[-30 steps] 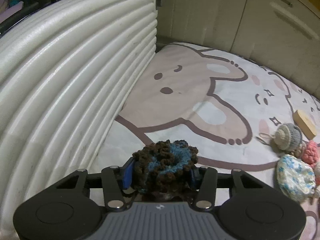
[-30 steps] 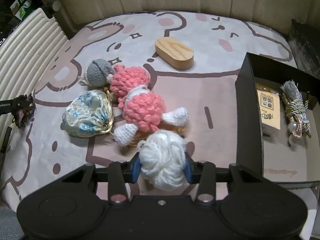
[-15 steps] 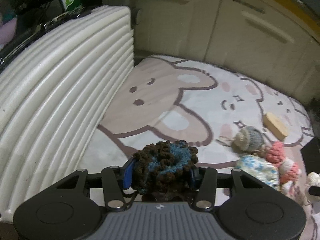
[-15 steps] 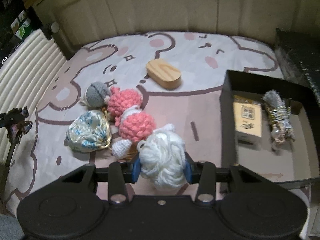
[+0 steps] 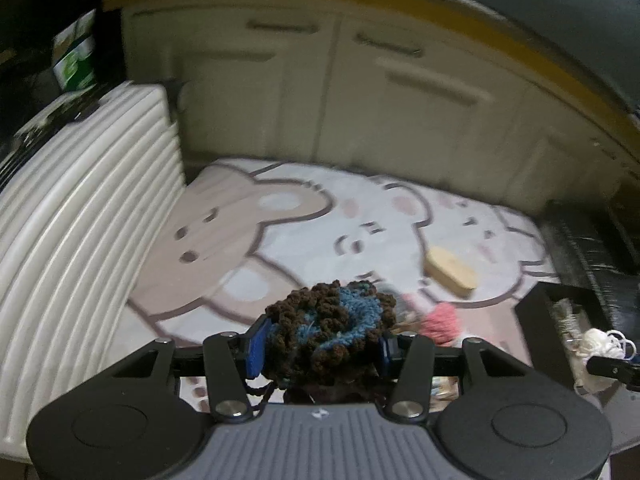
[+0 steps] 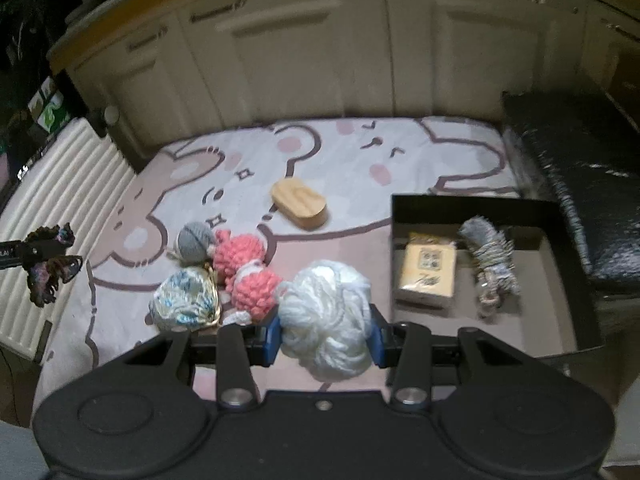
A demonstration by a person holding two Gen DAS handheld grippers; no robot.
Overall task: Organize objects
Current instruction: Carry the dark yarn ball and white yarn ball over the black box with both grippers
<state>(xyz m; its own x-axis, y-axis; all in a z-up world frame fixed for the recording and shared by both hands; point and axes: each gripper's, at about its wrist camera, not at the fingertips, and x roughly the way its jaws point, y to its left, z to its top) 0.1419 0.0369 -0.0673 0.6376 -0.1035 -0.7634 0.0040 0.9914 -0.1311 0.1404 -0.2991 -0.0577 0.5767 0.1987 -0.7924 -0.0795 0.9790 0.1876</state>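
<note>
**Both grippers loaded, above the mat**

You had the left gripper (image 5: 322, 350) clamped on a brown and blue crocheted piece (image 5: 326, 328), its blue pads (image 5: 256, 346) pressed into the yarn on both sides. In the right wrist view the same piece (image 6: 50, 262) hung at the far left edge, over the ribbed white case (image 6: 60, 216) that bordered the mat.

Your right gripper (image 6: 324, 334) was closed on a white yarn ball (image 6: 326, 316), which bulged out above and below the pads. In the left wrist view that ball (image 5: 598, 346) showed at the far right, next to the black box (image 5: 536, 320).

On the cartoon-printed mat (image 6: 352, 160) lay a cluster of items touching one another: a grey yarn ball (image 6: 194, 240), a pink and white crocheted toy (image 6: 248, 274), and a blue floral pouch (image 6: 186, 300) just in front of them. A wooden oval block (image 6: 298, 204) sat apart from them, farther back on the mat.

The black box (image 6: 576, 320) stood open at the right of the mat. Inside it you had a yellow printed packet (image 6: 428, 276) lying flat and a grey tasselled bundle (image 6: 490, 264) beside it, the two close together; whether they touched I could not tell.

Cream cabinet doors (image 6: 320, 60) ran along the back. The left wrist view was blurred.
</note>
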